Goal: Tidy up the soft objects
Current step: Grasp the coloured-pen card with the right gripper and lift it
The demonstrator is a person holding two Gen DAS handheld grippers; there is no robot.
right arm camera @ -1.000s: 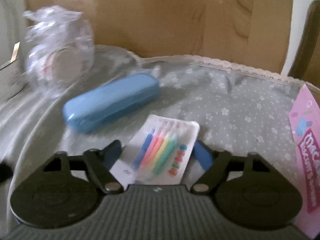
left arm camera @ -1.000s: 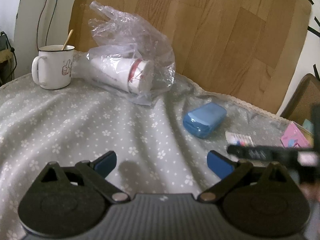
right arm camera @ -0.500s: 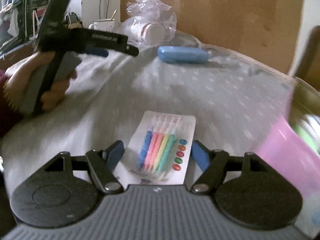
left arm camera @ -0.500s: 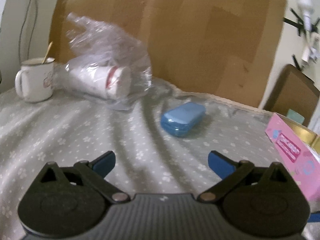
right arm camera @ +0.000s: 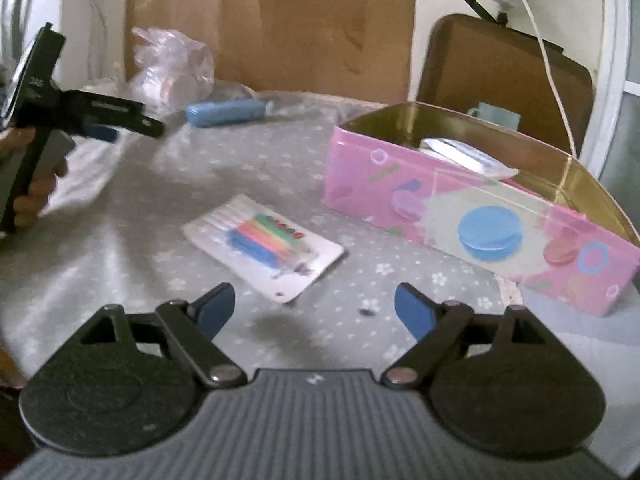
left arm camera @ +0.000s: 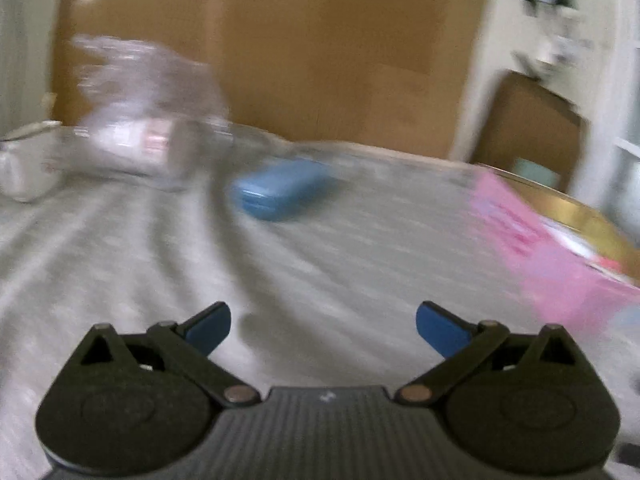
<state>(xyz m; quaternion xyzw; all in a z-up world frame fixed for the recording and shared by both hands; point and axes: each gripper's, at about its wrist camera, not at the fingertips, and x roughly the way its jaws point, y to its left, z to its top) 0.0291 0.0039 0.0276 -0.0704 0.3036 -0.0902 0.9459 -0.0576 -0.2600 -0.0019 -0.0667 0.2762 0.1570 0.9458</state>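
Observation:
A flat packet of coloured pens [right arm camera: 264,248] lies loose on the flowered cloth, just ahead of my right gripper [right arm camera: 315,310]. Its jaws are opening and nothing is between them. To the right of the packet stands an open pink tin [right arm camera: 400,192] with a white packet inside. A blue soft case [right arm camera: 226,112] lies at the far side, also in the blurred left wrist view as the blue case [left arm camera: 280,190]. My left gripper [left arm camera: 323,326] is open and holds nothing, hovering over bare cloth. A person's hand [right arm camera: 32,192] grips it at the left.
A clear plastic bag with a paper cup [left arm camera: 148,120] and a white mug [left arm camera: 24,168] sit at the back left. Brown cardboard [right arm camera: 312,20] leans behind the table. A brown chair back [right arm camera: 508,64] stands behind the tin. A white cable [right arm camera: 548,52] hangs there.
The pen packet was between the right jaws and now lies free on the cloth ahead of them, and the jaws stand wider. Both views have swung right toward the pink tin.

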